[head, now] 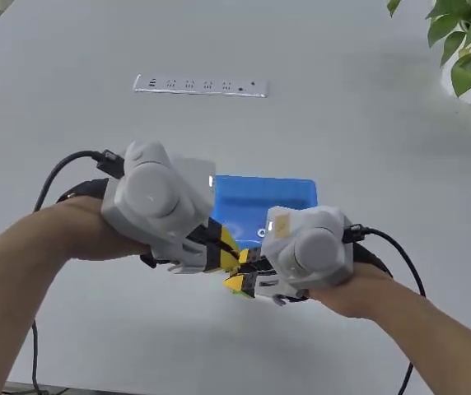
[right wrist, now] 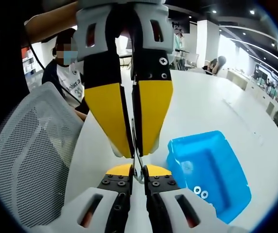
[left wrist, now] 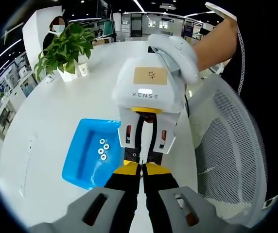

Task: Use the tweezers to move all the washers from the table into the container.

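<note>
Two grippers meet tip to tip just above the white table (head: 342, 123), on the near side of the blue container (left wrist: 78, 165). The left gripper (head: 229, 251) and the right gripper (head: 244, 282) each have their jaws drawn narrow.

In the right gripper view, a thin metal strip, taken to be the tweezers (right wrist: 137, 160), runs between the left gripper's yellow pads and down into the right gripper's tips. Both ends of the strip are hidden between the pads, so its length and point cannot be made out. How firmly each pair of pads bears on it cannot be told.

A small cluster of washers (left wrist: 102, 148) lies on the container floor, near its middle. In the head view, the gripper bodies cover the container's near wall and much of its floor.

A power strip (head: 200, 86) lies flat on the table beyond the container, well apart from it. A potted plant (head: 462, 37) is cut off by the frame's upper right corner.
</note>
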Tool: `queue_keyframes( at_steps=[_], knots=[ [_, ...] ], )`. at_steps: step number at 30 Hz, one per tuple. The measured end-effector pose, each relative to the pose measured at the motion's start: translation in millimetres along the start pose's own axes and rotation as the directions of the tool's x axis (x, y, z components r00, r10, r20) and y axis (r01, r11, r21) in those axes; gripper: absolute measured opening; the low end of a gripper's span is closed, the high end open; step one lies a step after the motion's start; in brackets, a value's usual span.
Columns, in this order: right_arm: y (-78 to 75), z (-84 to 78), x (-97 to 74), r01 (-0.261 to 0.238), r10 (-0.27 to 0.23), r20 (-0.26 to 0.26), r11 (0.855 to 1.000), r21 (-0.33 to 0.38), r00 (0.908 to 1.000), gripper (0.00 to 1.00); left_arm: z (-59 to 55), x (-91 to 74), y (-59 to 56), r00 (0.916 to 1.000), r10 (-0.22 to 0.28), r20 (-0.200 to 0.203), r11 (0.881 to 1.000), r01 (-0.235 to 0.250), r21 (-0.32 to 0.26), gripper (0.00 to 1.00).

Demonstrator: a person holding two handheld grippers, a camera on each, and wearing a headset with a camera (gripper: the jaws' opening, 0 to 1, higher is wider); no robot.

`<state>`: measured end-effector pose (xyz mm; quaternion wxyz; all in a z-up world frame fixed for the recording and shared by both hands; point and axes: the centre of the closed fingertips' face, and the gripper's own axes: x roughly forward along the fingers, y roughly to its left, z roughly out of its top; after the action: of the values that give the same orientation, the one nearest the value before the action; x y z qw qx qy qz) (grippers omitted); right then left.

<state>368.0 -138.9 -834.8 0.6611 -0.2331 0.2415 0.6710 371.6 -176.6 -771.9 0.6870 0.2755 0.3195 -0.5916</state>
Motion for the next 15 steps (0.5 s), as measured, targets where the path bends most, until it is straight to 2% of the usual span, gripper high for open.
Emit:
queue_keyframes(
  at_steps=[15],
  knots=[
    [-5.4, 23.7, -21.0, 0.025, -0.025, 0.013, 0.999, -0.036, 0.9996, 0.10, 23.1, -22.7, 3.0, 0.9997, 0.026, 0.001, 0.999, -0.026, 0.021, 0.06]
  ],
)
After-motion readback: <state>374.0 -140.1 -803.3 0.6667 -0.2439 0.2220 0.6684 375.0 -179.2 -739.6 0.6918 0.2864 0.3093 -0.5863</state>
